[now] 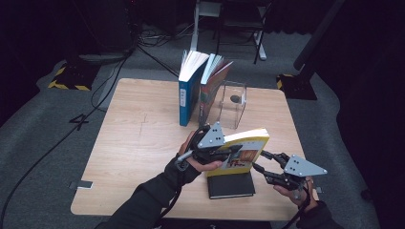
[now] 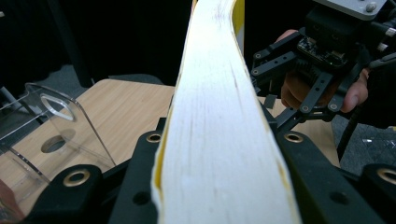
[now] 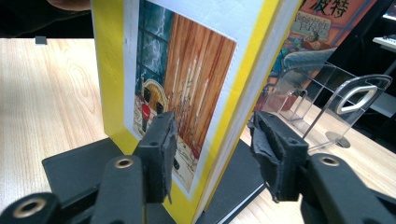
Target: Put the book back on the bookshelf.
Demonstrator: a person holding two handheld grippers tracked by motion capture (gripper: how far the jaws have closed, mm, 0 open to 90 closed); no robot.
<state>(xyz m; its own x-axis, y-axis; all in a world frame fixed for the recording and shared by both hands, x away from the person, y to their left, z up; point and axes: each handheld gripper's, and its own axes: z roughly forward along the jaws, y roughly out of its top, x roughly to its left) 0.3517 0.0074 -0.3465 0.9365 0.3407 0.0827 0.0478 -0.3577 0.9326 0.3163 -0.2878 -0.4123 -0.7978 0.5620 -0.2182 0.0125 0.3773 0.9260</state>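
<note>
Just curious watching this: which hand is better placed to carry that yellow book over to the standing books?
Left, probably. The left gripper is shut on the yellow paperback book; the right gripper stands open around its edge, not visibly clamping. The blue upright book is on the left gripper's side.

Four books: two upright by the clear acrylic bookend (image 1: pixel 233 104), one yellow paperback (image 1: pixel 241 156), one flat black hardback (image 1: pixel 230 185).
</note>
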